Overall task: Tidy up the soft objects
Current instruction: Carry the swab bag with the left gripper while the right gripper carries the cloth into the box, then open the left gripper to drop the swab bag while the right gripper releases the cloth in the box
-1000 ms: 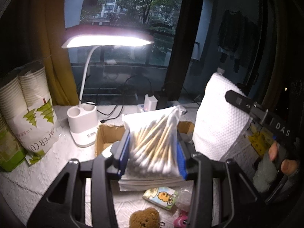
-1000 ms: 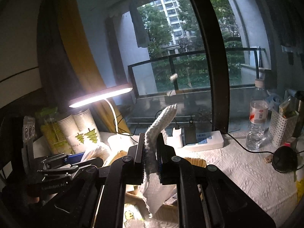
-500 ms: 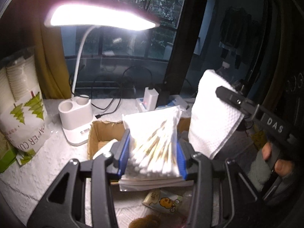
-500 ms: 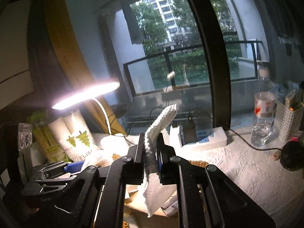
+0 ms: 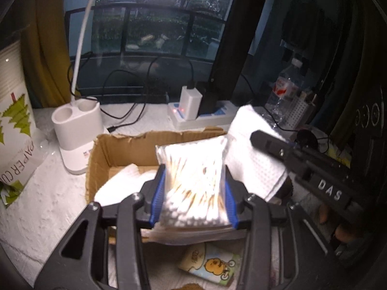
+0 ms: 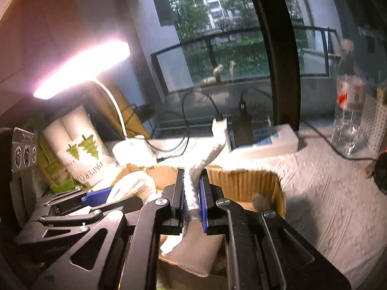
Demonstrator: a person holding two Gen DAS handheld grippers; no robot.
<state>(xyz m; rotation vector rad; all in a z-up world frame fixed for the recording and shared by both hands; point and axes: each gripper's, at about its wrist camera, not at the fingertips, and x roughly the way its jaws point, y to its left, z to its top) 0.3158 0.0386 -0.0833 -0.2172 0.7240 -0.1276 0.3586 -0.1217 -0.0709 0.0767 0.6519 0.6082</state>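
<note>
My left gripper [image 5: 193, 186] is shut on a clear bag of cotton swabs [image 5: 193, 178], held just over the open cardboard box [image 5: 116, 149]. White soft stuff [image 5: 121, 183] lies inside the box at its left. My right gripper [image 6: 192, 193] is shut on a folded white textured towel [image 6: 208, 157], which sticks up and hangs down over the same box [image 6: 241, 181]. In the left wrist view that towel [image 5: 256, 159] and the right gripper's black body [image 5: 304, 166] sit to the right of the swab bag. The left gripper [image 6: 96, 198] shows at the lower left of the right wrist view.
A white desk lamp base [image 5: 77, 125] stands left of the box, with a paper cup pack [image 5: 14, 130] further left. A power strip [image 5: 203, 116] and water bottle [image 6: 348, 111] are behind. A cartoon tissue pack [image 5: 210, 265] lies on the white table cover near me.
Both grippers have come down and forward toward the cardboard box, still holding the swab bag and the towel. The lamp head has slid up out of the left view.
</note>
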